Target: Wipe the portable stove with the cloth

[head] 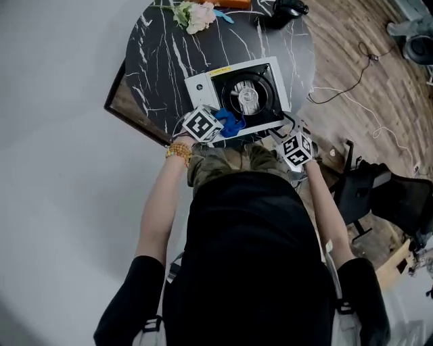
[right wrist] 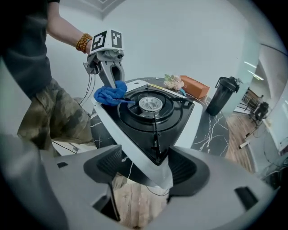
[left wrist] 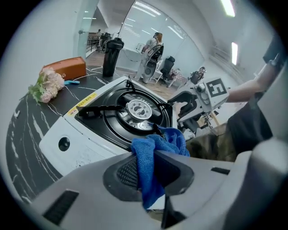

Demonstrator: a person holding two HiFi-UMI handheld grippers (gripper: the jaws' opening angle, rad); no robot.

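The portable stove [head: 199, 86] is white with a black burner well and lies on a black marble table [head: 155, 61]. Over its near edge my left gripper [head: 223, 128] is shut on a blue cloth [head: 230, 124]. In the left gripper view the cloth [left wrist: 148, 166] is pinched between the pads of that gripper [left wrist: 146, 173] and bunches above the stove [left wrist: 90, 134]. My right gripper [head: 285, 128] is at the stove's near right corner. Its jaws [right wrist: 155, 168] stand wide open with that corner of the stove [right wrist: 184, 121] between them. The right gripper view also shows the left gripper [right wrist: 114, 87] and the cloth [right wrist: 110, 94].
Artificial flowers [head: 194, 15] and an orange box [left wrist: 67, 67] lie at the table's far side, with a black bottle [right wrist: 223, 95] standing nearby. A black chair [head: 379, 189] and a cable [head: 345, 88] are on the wooden floor to the right.
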